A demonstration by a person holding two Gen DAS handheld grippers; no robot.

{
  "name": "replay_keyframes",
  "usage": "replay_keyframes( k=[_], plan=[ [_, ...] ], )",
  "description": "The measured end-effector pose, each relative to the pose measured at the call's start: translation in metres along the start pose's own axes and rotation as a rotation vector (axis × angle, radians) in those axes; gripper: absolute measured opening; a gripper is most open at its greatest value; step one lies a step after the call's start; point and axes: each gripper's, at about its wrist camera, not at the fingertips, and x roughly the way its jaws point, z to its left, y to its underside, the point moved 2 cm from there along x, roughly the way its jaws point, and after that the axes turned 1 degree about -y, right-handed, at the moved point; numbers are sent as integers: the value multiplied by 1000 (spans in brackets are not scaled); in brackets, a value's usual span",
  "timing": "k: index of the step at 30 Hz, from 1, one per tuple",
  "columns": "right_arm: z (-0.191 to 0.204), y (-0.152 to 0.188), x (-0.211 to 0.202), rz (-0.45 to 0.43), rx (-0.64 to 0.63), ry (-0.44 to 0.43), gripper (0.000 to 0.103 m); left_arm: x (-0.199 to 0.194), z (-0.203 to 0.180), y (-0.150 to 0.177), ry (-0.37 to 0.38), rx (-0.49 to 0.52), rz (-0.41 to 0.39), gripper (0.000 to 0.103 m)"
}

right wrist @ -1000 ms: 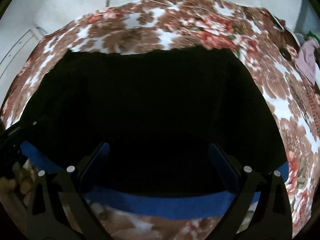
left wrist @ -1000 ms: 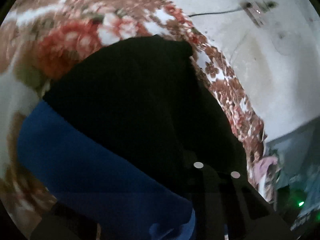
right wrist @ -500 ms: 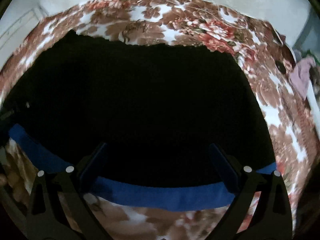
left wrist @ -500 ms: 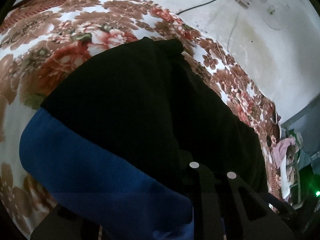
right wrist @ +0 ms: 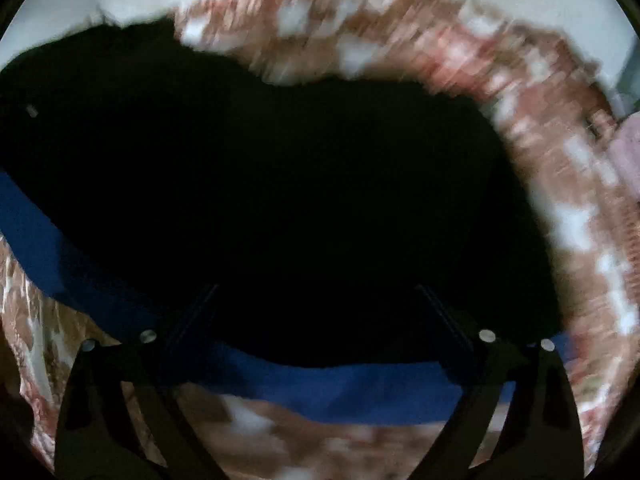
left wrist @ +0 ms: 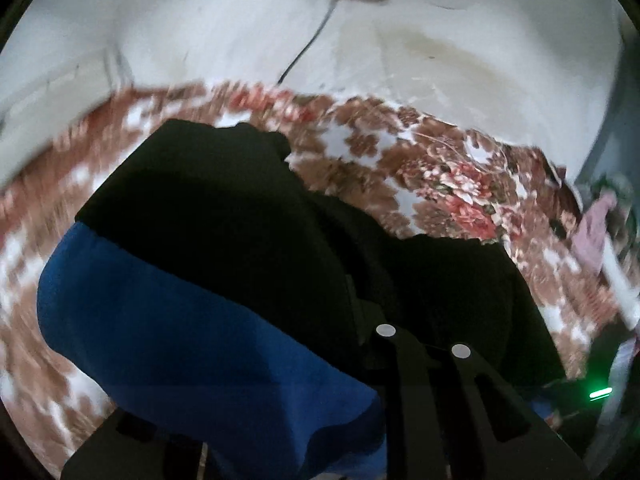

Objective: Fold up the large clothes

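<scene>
A large black garment [left wrist: 224, 216] with a wide blue hem band [left wrist: 192, 360] lies on a floral bed sheet [left wrist: 440, 168]. My left gripper [left wrist: 360, 316] is shut on the garment near its hem; the cloth drapes over the fingers and hides their tips. In the right wrist view the same black garment [right wrist: 280, 184] fills the middle, its blue band [right wrist: 352, 388] running along the near edge. My right gripper [right wrist: 316, 292] is open, its fingers [right wrist: 192, 312] spread over the cloth just past the blue band.
A white wall [left wrist: 440, 40] stands behind the bed, with a power strip and cable [left wrist: 320, 28] on it. Pink cloth [left wrist: 596, 232] lies at the right edge of the bed. A green light [left wrist: 600, 394] glows at the lower right.
Both views have swung and blurred. The left gripper has tilted up, so more wall shows. The right gripper has moved in over the garment, its fingers now past the blue band.
</scene>
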Motion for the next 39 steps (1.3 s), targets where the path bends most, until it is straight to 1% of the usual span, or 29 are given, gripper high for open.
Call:
replay_keyframes(
  k=[1, 2, 3, 4, 5, 7, 8, 9, 11, 14, 15, 17, 18, 19, 20, 21, 23, 24, 25, 26, 27, 28, 30, 31, 33, 34, 36, 38, 39],
  plan=[
    [-5, 0, -4, -8, -15, 26, 95, -5, -8, -4, -15, 19, -8, 15],
    [-10, 1, 1, 14, -35, 41, 98, -9, -17, -9, -26, 35, -14, 15],
    [-11, 5, 20, 100, -57, 24, 98, -13, -29, -13, -47, 66, -20, 15],
    [-11, 11, 37, 162, -51, -28, 97, -16, -40, -15, -62, 97, -25, 15],
    [-12, 15, 46, 173, -26, -68, 97, -17, -50, -17, -70, 125, -27, 15],
    [-23, 14, 43, 167, -10, -109, 96, -18, -73, -17, -111, 194, -27, 15],
    [-32, 11, 35, 158, 9, -114, 96, -18, -85, -18, -127, 230, -33, 15],
    [-52, 6, 17, 113, 48, -112, 96, -18, -99, -19, -149, 278, -35, 15],
    [-95, -2, -10, 56, 104, -99, 96, -16, -123, -18, -184, 363, -42, 15],
    [-163, -12, -33, 45, 214, -84, 97, -9, -162, -11, -230, 484, -52, 15],
    [-176, -14, -37, 43, 241, -86, 97, -6, -179, -3, -268, 564, -66, 15],
    [-216, -26, -47, 31, 296, -89, 97, -1, -206, 14, -304, 694, -87, 14],
    [-234, -31, -50, 25, 317, -94, 97, 3, -222, 26, -319, 777, -94, 14],
    [-243, -33, -53, 24, 325, -103, 97, 7, -233, 37, -329, 841, -97, 14],
    [-254, -38, -55, 24, 333, -122, 97, 13, -247, 56, -339, 942, -102, 14],
    [-262, -43, -57, 27, 336, -151, 97, 18, -257, 71, -344, 1013, -102, 14],
    [-268, -54, -54, 42, 317, -188, 97, 34, -279, 118, -333, 1216, -95, 14],
    [-266, -54, -56, 47, 308, -202, 97, 41, -286, 143, -318, 1309, -92, 14],
    [-265, -55, -54, 54, 306, -225, 97, 45, -291, 157, -306, 1362, -90, 14],
    [-265, -56, -52, 66, 322, -257, 97, 51, -294, 179, -298, 1440, -95, 14],
    [-264, -55, -49, 81, 337, -276, 97, 56, -295, 197, -302, 1511, -119, 14],
    [-263, -55, -44, 100, 352, -299, 97, 57, -295, 202, -303, 1535, -130, 14],
    [-257, -58, -32, 148, 372, -383, 97, 57, -296, 202, -296, 1547, -137, 14],
    [-252, -60, -26, 171, 384, -440, 97, 56, -296, 198, -287, 1544, -135, 14],
    [-240, -65, -12, 215, 424, -588, 97, 53, -295, 195, -281, 1551, -139, 14],
    [-234, -68, -4, 237, 442, -636, 97, 51, -294, 195, -277, 1561, -147, 14],
    [-220, -74, 13, 285, 420, -644, 97, 47, -294, 195, -271, 1579, -160, 13],
    [-199, -80, 34, 356, 385, -691, 97, 45, -293, 194, -259, 1582, -169, 13],
    [-193, -81, 40, 379, 375, -690, 97, 42, -292, 192, -251, 1582, -177, 13]
  ],
)
